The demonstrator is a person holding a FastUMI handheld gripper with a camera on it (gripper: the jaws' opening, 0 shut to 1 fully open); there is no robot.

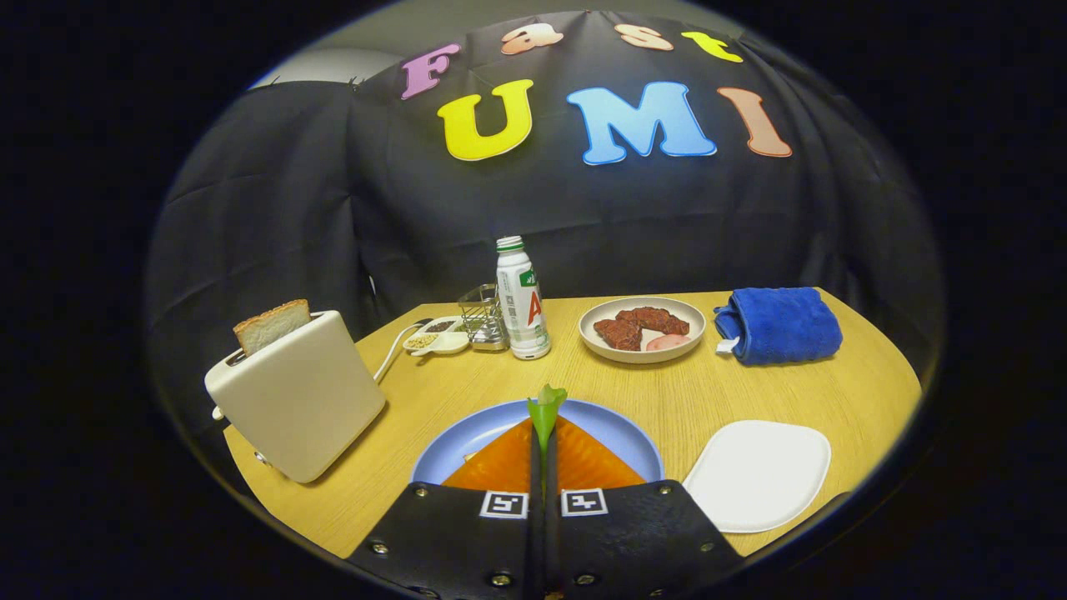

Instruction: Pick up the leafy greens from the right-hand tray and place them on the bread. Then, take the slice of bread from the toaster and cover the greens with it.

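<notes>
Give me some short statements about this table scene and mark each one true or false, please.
1. The tool is shut on the green leafy piece. True.
2. The white flat tray holds greens. False: it shows none.
3. A slice of toasted bread stands in the cream toaster. True.
4. The folded blue towel lies on the round blue plate. False: it lies on the wooden table, beyond the tray.
5. The white bottle with green cap lies on its side. False: it stands upright.
</notes>
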